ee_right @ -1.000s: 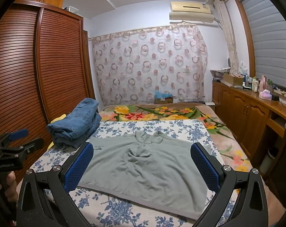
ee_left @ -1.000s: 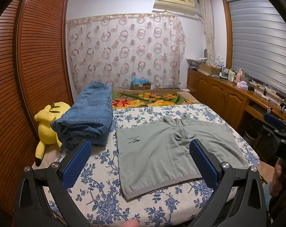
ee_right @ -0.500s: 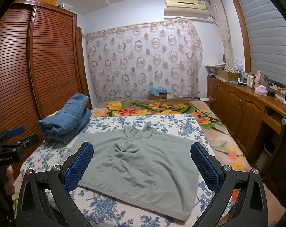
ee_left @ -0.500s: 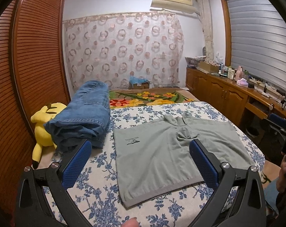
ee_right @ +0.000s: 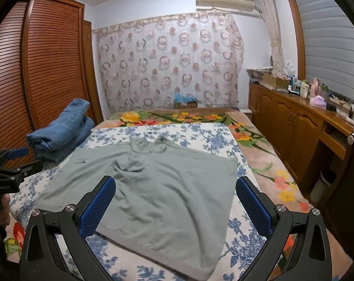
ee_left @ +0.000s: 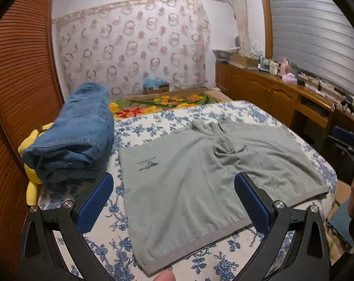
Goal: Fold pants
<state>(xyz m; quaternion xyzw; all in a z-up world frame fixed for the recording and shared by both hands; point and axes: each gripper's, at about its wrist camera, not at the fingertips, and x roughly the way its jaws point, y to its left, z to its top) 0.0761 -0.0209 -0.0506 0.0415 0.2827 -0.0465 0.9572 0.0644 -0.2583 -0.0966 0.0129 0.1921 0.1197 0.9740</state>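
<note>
Grey-green shorts (ee_left: 200, 175) (ee_right: 153, 187) lie spread flat on a bed with a blue-flowered sheet (ee_left: 153, 121) (ee_right: 200, 131), waistband toward me and a small logo on the left leg. My left gripper (ee_left: 172, 196) hovers open above the waistband's near left part, holding nothing. My right gripper (ee_right: 174, 201) hangs open over the near right part of the shorts, also with nothing in it. The left gripper (ee_right: 8, 164) shows at the far left of the right wrist view, and part of the right gripper (ee_left: 350, 145) at the right edge of the left wrist view.
Folded blue jeans (ee_left: 74, 135) (ee_right: 60, 133) are stacked at the bed's left side, beside a yellow plush toy (ee_left: 33, 182). A louvred wooden wardrobe (ee_right: 41, 70) stands left, wooden cabinets (ee_right: 293, 121) with clutter run along the right, and a flowered blanket (ee_right: 177, 117) lies further back.
Both grippers have come closer to the bed and tilted down toward the shorts, which now fill more of each view. Their jaws stay open.
</note>
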